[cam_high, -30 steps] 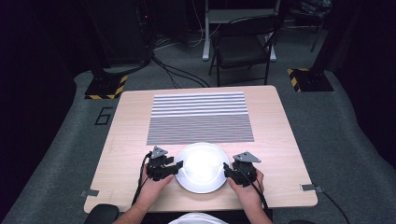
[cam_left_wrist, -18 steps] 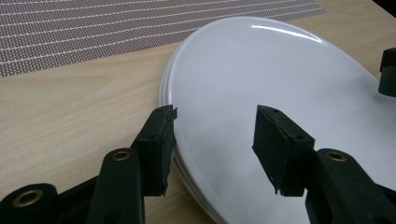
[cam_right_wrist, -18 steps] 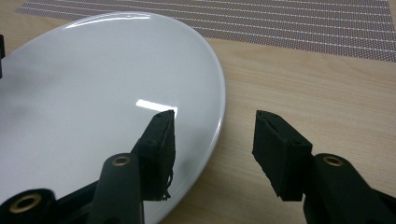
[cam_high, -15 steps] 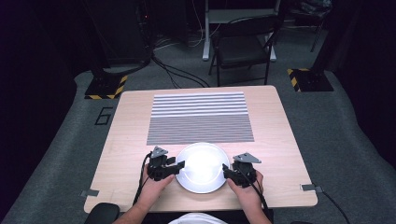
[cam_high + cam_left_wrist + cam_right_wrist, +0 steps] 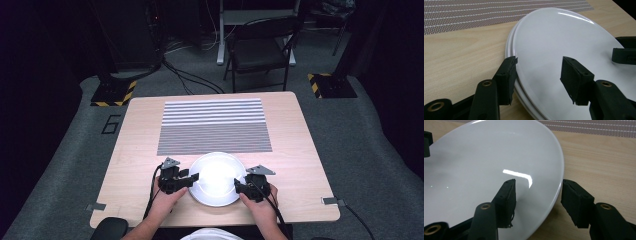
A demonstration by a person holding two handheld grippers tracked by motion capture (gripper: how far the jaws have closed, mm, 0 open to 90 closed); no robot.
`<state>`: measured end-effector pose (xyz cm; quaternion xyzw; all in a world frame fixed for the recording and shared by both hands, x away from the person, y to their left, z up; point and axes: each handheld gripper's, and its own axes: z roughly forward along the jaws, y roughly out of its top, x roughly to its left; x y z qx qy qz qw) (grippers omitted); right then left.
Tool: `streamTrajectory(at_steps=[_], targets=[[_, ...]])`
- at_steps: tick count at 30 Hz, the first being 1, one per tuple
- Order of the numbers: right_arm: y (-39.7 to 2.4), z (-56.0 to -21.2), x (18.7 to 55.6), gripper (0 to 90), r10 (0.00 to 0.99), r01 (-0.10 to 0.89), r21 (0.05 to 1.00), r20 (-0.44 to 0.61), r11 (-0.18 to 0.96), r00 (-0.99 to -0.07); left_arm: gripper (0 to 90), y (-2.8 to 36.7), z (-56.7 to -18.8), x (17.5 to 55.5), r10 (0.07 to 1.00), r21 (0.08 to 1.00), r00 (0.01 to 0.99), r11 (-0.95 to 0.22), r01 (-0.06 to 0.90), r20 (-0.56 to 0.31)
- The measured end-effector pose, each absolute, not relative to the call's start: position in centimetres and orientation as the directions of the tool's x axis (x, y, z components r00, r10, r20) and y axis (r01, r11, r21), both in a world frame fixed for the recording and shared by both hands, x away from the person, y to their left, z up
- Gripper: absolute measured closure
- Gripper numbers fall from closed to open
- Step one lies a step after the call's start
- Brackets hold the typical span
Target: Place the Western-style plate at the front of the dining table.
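Between left tongs [image 5: 192, 177] and right tongs [image 5: 237, 184], white plates [image 5: 216, 178], rims straddled

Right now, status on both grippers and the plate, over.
Left gripper open, jaws straddling the plate rim. Right gripper open, straddling the opposite rim. Plate flat on the table, looks stacked on a second one. Nothing in the way.
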<state>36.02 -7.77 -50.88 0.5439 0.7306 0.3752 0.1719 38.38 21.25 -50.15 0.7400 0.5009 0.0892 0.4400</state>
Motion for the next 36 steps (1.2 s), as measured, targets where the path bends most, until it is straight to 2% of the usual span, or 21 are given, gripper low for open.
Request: streamTrajectory(at_steps=[8,17,36], targets=[[-7.9,-51.2,36.3,46.4,0.919,0.697,0.714,0.234,0.059,-0.318,45.1,21.2,-50.2,38.3,0.823,0.745,0.475,-0.098,0.66,-0.312],[-8.2,-50.4,36.0,47.8,0.932,0.676,0.734,0.202,0.059,-0.301,45.8,20.5,-50.5,38.3,0.816,0.743,0.483,-0.102,0.661,-0.318],[-10.7,-49.1,35.1,47.8,0.948,0.656,0.755,0.218,-0.015,-0.23,46.7,18.1,-50.8,39.1,0.778,0.74,0.537,-0.144,0.657,-0.326]])
